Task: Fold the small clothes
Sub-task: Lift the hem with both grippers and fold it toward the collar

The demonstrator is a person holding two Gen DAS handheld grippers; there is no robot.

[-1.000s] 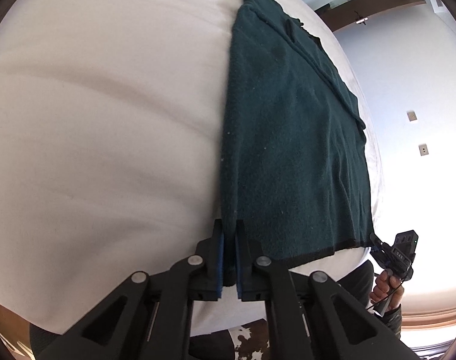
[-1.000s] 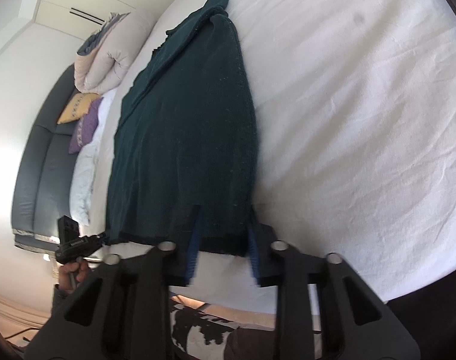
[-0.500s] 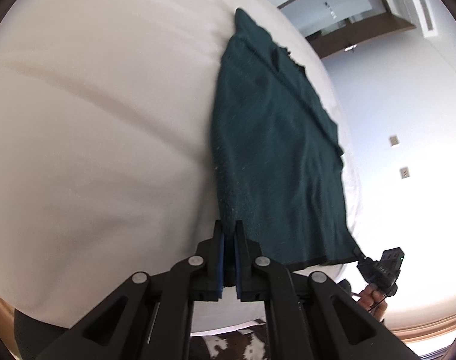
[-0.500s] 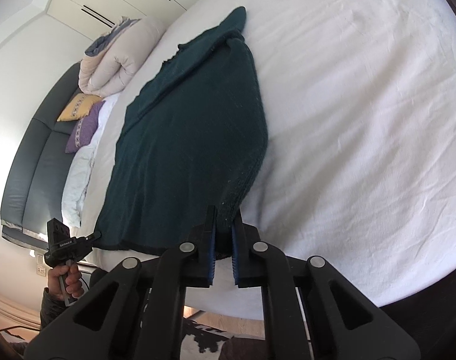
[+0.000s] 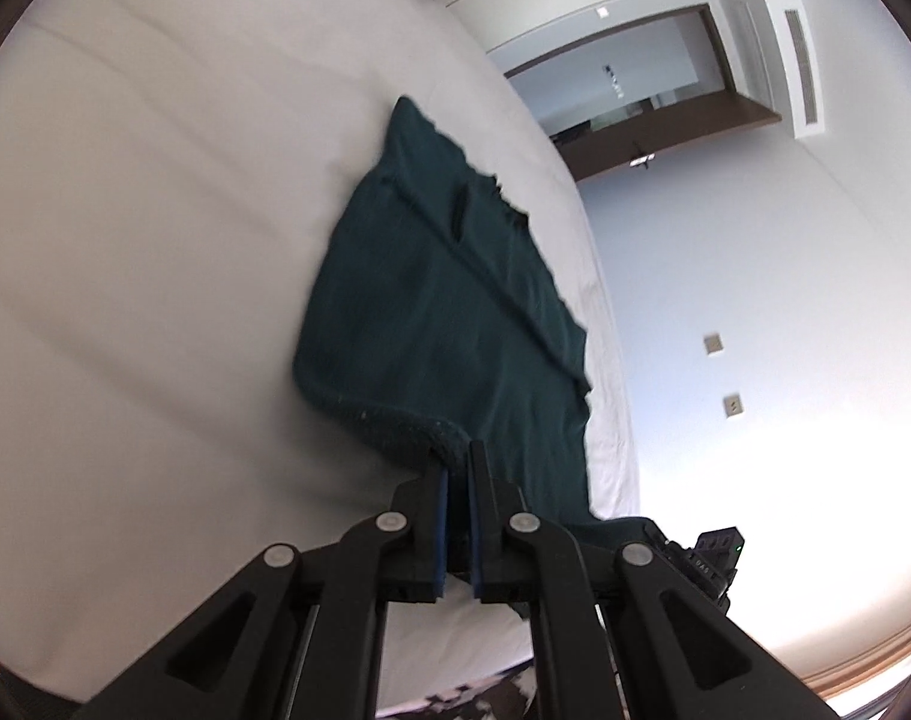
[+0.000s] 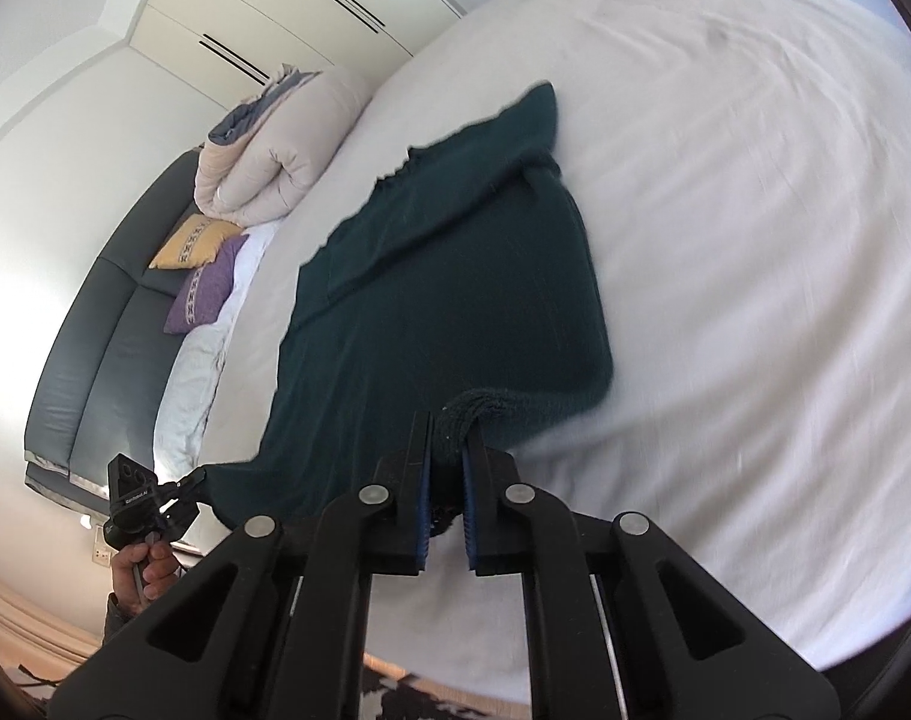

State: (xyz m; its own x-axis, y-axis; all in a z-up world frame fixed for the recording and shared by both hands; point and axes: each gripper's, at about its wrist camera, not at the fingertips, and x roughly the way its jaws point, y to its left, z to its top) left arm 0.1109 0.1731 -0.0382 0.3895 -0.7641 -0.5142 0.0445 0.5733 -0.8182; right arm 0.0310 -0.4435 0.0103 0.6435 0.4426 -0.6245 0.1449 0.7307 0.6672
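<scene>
Your left gripper (image 5: 455, 468) and right gripper (image 6: 449, 450) each pinch a near corner of the dark green sweater (image 6: 455, 300), which lies mid-frame on the white bed (image 6: 755, 240). Only the right view shows the rolled duvet (image 6: 275, 144) and cushions (image 6: 206, 288) at upper left; only the left view shows the doorway (image 5: 647, 96) at upper right.

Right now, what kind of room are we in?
Most likely a bedroom. A big bed with a white sheet fills the view, with a rolled-up duvet and cushions at its far end, and tall wardrobe doors behind them.
</scene>
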